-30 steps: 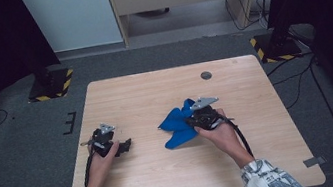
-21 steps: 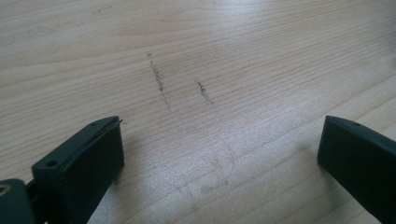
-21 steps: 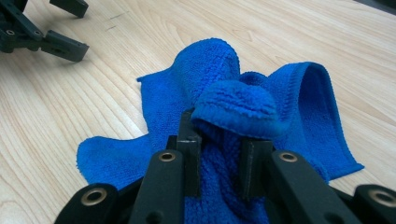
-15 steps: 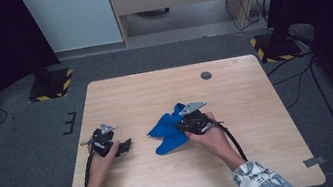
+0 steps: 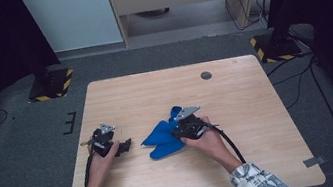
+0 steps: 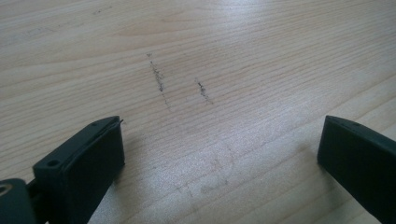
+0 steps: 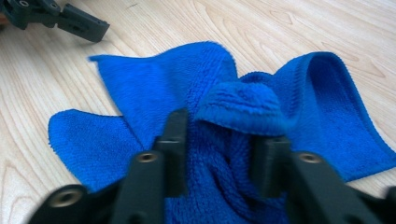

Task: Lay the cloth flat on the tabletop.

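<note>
Blue cloth (image 5: 164, 137) lies crumpled on the wooden counter (image 5: 246, 101), a little left of the middle and toward my near edge, spread out in several loose lobes with one fold standing up in a rounded hump. In the right gripper view that cloth (image 7: 219, 116) sits straight ahead of my right claw (image 7: 222, 149), and the raised fold runs down between the two black jaws. Those jaws have just been opening: they now stand partly apart with the fabric in the gap, and I cannot make out that the pads are pressing on it. From the high view my right claw (image 5: 180, 126) rests over the right part of the cloth, with my right hand (image 5: 207, 140) behind it and the cable trailing back toward my sleeve. My left claw (image 5: 124, 145) sits low at the counter's left side, just beside the cloth's left tip but apart from it, held in my left hand (image 5: 98, 157). In the left gripper view my left claw (image 6: 219, 154) has its jaws spread wide over bare wood marked with a few dark scratches (image 6: 159, 79), and nothing lies between them.
</note>
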The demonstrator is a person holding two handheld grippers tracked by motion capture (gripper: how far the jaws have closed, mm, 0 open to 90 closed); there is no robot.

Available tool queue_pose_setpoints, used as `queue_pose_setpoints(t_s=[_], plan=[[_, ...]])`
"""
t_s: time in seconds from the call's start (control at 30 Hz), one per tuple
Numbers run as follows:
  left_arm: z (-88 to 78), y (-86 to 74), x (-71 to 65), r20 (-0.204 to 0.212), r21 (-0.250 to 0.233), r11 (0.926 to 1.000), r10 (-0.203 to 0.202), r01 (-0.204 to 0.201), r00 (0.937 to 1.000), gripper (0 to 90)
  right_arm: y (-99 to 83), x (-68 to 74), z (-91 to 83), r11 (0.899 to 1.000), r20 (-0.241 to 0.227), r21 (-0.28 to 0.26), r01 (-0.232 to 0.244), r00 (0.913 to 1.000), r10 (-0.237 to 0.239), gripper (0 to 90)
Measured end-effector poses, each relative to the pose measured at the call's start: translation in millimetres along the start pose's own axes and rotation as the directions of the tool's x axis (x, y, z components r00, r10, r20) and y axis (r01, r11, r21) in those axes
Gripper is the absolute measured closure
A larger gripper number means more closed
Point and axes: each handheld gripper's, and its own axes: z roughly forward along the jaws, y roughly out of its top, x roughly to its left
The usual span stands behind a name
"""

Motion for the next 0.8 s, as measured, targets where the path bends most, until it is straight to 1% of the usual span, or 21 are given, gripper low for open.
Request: queue_pose_setpoints(t_s=[0.03,0.07,0.1,0.17,0.2,0.23,0.3,0.33,0.37,0.47,0.53,0.6,0.67,0.73,0.77,0.8], plan=[[0.0,0.0,-0.1,0.001,-0.001,1.0,0.001,-0.001,1.0,0.0,0.0,0.0,0.0,1.0,0.0,0.0,0.0,1.0,0.0,54.1],[0.0,0.0,-0.3,0.004,0.0,1.0,0.003,-0.003,1.0,0.1,-1.1,0.9,-1.7,1.0,0.003,-0.003,0.002,1.0,-0.002,44.5],[-0.1,0.0,-0.4,0.005,-0.001,1.0,0.005,-0.005,1.0,0.1,-1.1,0.9,-1.7,1.0,0.003,-0.003,0.002,1.0,-0.002,44.5],[-0.3,0.2,-0.6,0.005,-0.004,1.0,0.006,-0.006,1.0,0.8,-2.8,1.6,-4.1,1.0,0.017,0.001,0.01,0.9998,-0.01,32.7],[-0.4,0.4,-0.7,0.005,-0.006,1.0,0.008,-0.008,1.0,2.2,-5.0,1.8,-7.8,1.0,0.047,-0.003,0.019,0.9987,-0.019,24.8],[-0.9,0.6,-1.2,-0.001,-0.006,0.9999,0.011,-0.011,0.9999,2.2,-5.0,1.8,-7.8,1.0,0.047,-0.003,0.019,0.9987,-0.019,24.8],[-2.5,1.2,-2.4,-0.012,-0.006,0.9997,0.025,-0.025,0.9996,3.8,-6.1,1.5,-12.9,1.0,0.053,-0.017,0.013,0.9985,-0.012,19.6],[-3.4,1.6,-3.2,-0.016,-0.01,0.9996,0.027,-0.027,0.9995,4.2,-5.7,1.1,-19.4,0.999,0.044,-0.034,0.005,0.999,-0.004,17.6],[-4.5,1.9,-3.6,-0.018,-0.013,0.9994,0.031,-0.031,0.9994,4.2,-5.7,1.1,-19.4,0.999,0.044,-0.034,0.005,0.999,-0.004,17.6],[-8.3,3.3,-5.7,-0.019,-0.037,0.999,0.025,-0.026,0.9995,4.7,-3.4,0.9,-29.7,0.999,0.048,-0.05,0.006,0.9989,-0.004,15.1],[-10.7,4.5,-7.5,-0.017,-0.047,0.9985,0.028,-0.029,0.9995,4.9,-2.1,0.3,-36.6,0.998,0.046,-0.057,0.007,0.9989,-0.005,14.2],[-12.4,5.7,-10.1,-0.006,-0.055,0.998,0.032,-0.032,0.9995,5.8,-1.1,-1.6,-42.5,0.998,0.051,-0.067,0.009,0.9987,-0.005,14.7],[-14.0,7.5,-13.8,0.005,-0.062,0.997,0.046,-0.045,0.9989,7.2,-1.2,-5.1,-47.7,0.997,0.062,-0.075,0.004,0.9981,0.0,18.7],[-15.4,9.3,-17.1,0.016,-0.071,0.9963,0.05,-0.049,0.9986,8.1,-3.3,-11.2,-51.5,0.997,0.077,-0.079,-0.006,0.997,0.012,24.4],[-16.0,10.1,-18.4,0.019,-0.076,0.9958,0.052,-0.051,0.9984,10.3,-7.0,-17.9,-54.1,0.996,0.096,-0.084,-0.021,0.9949,0.029,35.2],[-17.2,11.3,-19.8,0.024,-0.08,0.9953,0.058,-0.056,0.9981,10.3,-7.0,-17.9,-54.1,0.996,0.096,-0.084,-0.021,0.9949,0.029,35.2]])
